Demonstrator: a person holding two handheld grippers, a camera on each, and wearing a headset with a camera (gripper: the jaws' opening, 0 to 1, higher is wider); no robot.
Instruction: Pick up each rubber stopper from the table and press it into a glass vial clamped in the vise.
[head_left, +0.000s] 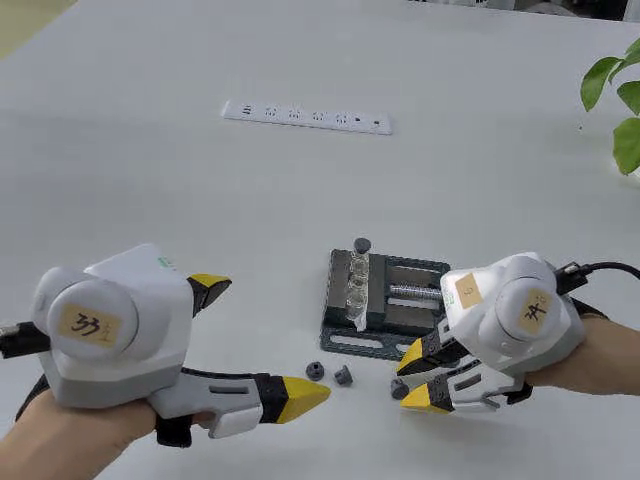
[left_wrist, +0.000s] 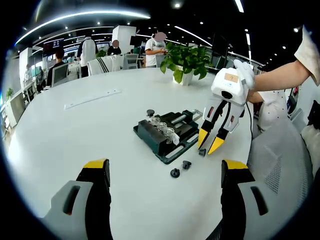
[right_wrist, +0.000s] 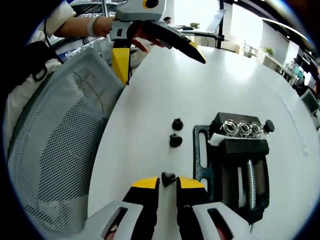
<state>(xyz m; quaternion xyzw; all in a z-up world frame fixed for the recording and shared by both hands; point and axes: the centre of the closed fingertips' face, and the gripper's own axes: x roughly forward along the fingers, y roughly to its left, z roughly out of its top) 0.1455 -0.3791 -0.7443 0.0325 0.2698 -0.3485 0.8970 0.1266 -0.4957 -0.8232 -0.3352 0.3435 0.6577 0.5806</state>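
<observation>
Nearest us, the left gripper (head_left: 273, 338) hovered over the bench (head_left: 150, 170), well to the near left of the vise (head_left: 400, 318). Its jaws were spread wide and held nothing. We judged that it was parked there so as not to obstruct the working side.

The right gripper (head_left: 405, 385) was lowered just in front of the vise's near right corner. Its jaws were narrow and flanked one rubber stopper (right_wrist: 168, 177), which lay on the bench. We could not tell whether the jaws were already pinching it. We took the low, tip-down approach as preparation for a pick.

The vise held the glass vials (head_left: 357, 285) upright in one row, mouths up, presumably so that a stopper could be pressed straight down.

Count:
- One vise and two grippers.
- Three vials with open mouths.
- One seated stopper (head_left: 362, 245) at the far end of the row in the vise.
- Two loose stoppers (head_left: 315, 371) (head_left: 343, 376), side by side just in front of the vise.
- One stopper at the right jaws, for four stoppers in total.
</observation>
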